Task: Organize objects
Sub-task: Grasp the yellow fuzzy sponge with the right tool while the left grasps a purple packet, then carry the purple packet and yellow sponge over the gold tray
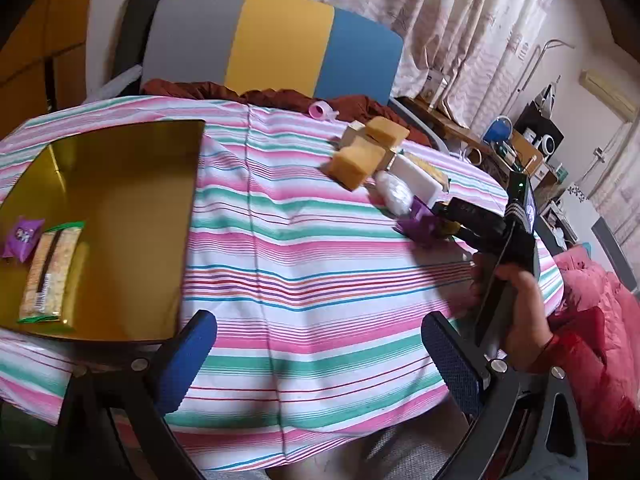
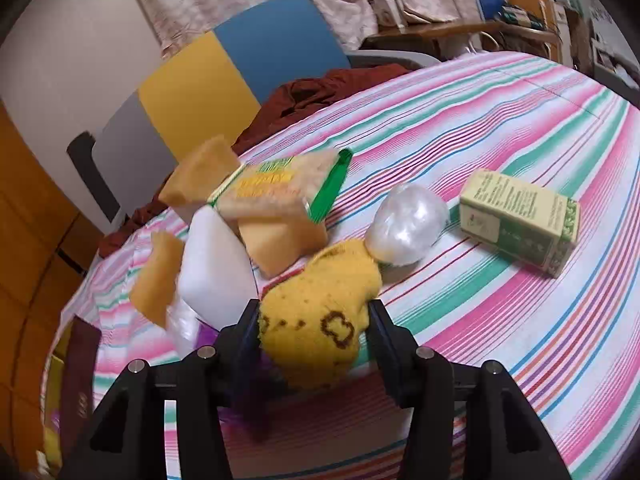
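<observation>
In the right wrist view, a yellow knitted item (image 2: 316,320) with brown marks lies between the fingers of my right gripper (image 2: 314,332). The jaws stand open beside it and it looks unsqueezed. Behind it is a pile: a white block (image 2: 216,272), tan sponges (image 2: 200,176), a cracker pack (image 2: 280,188) and a clear bag (image 2: 408,228). A green box (image 2: 520,224) lies apart to the right. In the left wrist view, my left gripper (image 1: 320,328) is open and empty over the striped cloth. The gold tray (image 1: 132,220) on the left holds a purple packet (image 1: 22,236) and a cracker pack (image 1: 48,276).
A person's hand (image 1: 524,300) holds the right gripper (image 1: 440,216) at the pile's near side. A grey, yellow and blue chair (image 1: 280,40) stands behind the table, with brown cloth (image 1: 280,96) and a pink roll (image 1: 320,110) at the far edge. A red quilt (image 1: 600,320) lies to the right.
</observation>
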Demonstrator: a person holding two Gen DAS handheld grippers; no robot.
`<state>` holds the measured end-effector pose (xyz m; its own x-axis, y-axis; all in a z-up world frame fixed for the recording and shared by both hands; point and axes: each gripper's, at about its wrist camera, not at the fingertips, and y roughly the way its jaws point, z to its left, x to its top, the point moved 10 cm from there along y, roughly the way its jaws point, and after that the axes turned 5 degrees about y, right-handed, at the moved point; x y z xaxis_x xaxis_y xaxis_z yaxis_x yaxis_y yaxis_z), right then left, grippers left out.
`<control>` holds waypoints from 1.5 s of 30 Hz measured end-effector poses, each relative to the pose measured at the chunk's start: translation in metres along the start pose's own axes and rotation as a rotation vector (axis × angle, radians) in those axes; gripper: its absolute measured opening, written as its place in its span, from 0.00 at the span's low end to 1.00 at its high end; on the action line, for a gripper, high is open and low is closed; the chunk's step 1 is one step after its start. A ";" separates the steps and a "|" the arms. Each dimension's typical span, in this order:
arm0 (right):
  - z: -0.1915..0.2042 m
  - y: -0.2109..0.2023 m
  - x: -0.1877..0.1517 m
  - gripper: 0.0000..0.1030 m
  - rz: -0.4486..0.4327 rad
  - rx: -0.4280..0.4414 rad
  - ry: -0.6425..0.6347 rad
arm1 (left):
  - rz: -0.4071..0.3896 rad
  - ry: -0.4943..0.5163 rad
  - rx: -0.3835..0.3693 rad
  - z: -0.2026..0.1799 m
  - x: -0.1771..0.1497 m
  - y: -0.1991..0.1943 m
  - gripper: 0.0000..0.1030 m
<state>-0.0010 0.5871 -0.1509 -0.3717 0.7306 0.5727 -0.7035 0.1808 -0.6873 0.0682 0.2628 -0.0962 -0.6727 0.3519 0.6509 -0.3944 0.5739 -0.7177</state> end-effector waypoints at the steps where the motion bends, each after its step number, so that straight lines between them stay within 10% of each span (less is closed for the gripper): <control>1: 0.001 -0.002 -0.002 0.46 -0.019 0.000 -0.014 | 0.004 0.007 0.000 -0.003 0.001 0.002 1.00; 25: -0.054 -0.043 -0.007 0.41 -0.210 -0.024 0.202 | -0.007 0.346 -0.091 -0.124 0.088 0.154 0.99; 37: -0.053 -0.044 -0.009 0.41 -0.214 -0.026 0.200 | 0.107 0.473 -0.115 -0.139 0.080 0.215 0.53; 45: -0.053 -0.044 -0.009 0.41 -0.214 -0.026 0.199 | 0.069 0.524 -0.123 -0.142 0.067 0.200 0.50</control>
<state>0.0653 0.6081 -0.1494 -0.0888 0.7886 0.6085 -0.7361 0.3596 -0.5734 0.0331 0.5057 -0.1613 -0.2792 0.6954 0.6622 -0.2635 0.6076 -0.7492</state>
